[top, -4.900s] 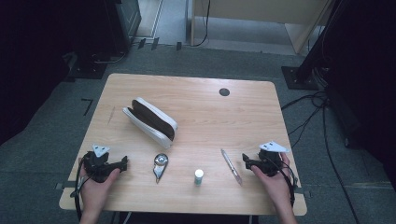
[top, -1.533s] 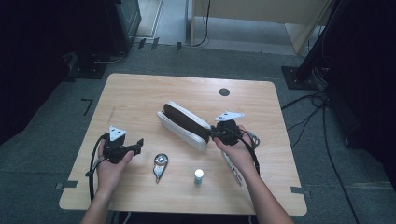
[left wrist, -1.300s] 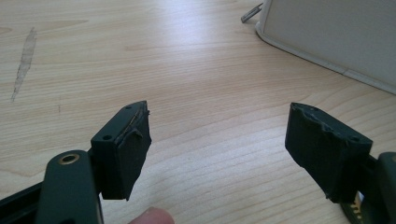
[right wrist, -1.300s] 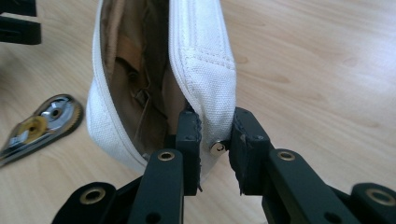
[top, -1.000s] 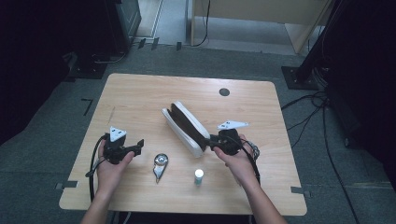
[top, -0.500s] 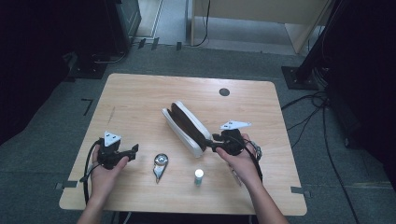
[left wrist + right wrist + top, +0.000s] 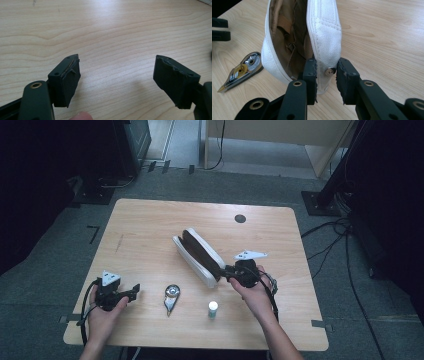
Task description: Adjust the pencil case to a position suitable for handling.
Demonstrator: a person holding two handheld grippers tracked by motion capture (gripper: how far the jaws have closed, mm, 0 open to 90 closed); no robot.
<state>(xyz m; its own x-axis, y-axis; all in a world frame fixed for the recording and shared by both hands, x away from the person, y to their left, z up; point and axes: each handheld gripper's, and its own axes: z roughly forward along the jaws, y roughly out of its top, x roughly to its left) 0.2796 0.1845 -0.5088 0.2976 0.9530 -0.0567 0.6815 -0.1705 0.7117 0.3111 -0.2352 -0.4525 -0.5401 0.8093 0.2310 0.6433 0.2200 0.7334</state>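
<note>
Desk surface of pale wood carries everything. Largest on it is the white pouch, lying unzipped near the middle with its brown lining showing. The right tool is at the pouch's near end; in the right gripper view its jaws stand on either side of one white wall, the left jaw inside the opening and the right jaw outside by a small metal snap. The jaws have just been closing on that wall, and the inner pad presses the fabric while a thin gap shows by the outer one, so the grip looks clenched on the pouch. The left tool hovers released over bare wood near the front left edge, jaws spread wide with nothing between them. Between the hands lie a correction tape dispenser and a small white-capped tube.

The pouch's inside is shadowed and its contents cannot be made out; the tube's label is too small to read.

Since the frame a second back, the left hand has drawn nearer the front edge; the pouch has stayed put.
</note>
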